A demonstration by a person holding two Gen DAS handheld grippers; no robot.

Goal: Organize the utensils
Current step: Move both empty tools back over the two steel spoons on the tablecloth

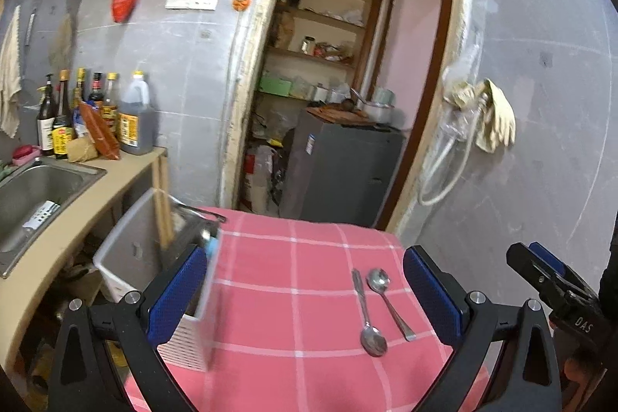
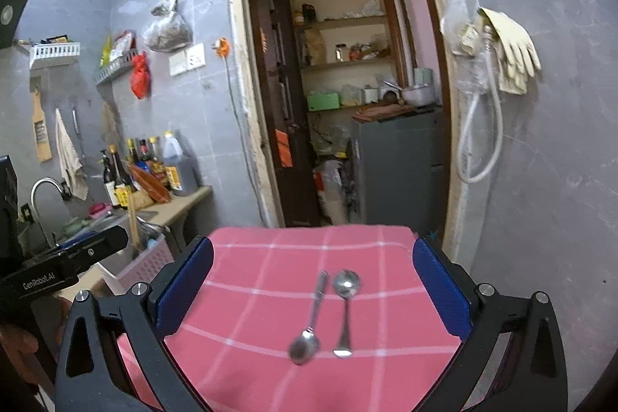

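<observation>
Both my left gripper (image 1: pixel 305 300) and right gripper (image 2: pixel 313 292) are spread, empty; the head-to-tail spoons (image 2: pixel 324 315) near the table's (image 2: pixel 239 296) right edge lie close; I risk nudging one.

- Two metal spoons (image 1: pixel 374 313) (image 1: pixel 388 298), side by side on the pink checked cloth (image 1: pixel 293 296), bowls at opposite ends.
- One pink checked cloth.
- One white slotted basket (image 1: pixel 185 346) at the cloth's left edge.
- One steel sink (image 1: pixel 34 192) set in the bench (image 1: pixel 116 180).
- About six sauce bottles (image 1: pixel 61 118) on the bench, plus one big jug (image 1: pixel 135 118).
- One pair of rubber gloves (image 1: pixel 496 120) on the wall.
</observation>
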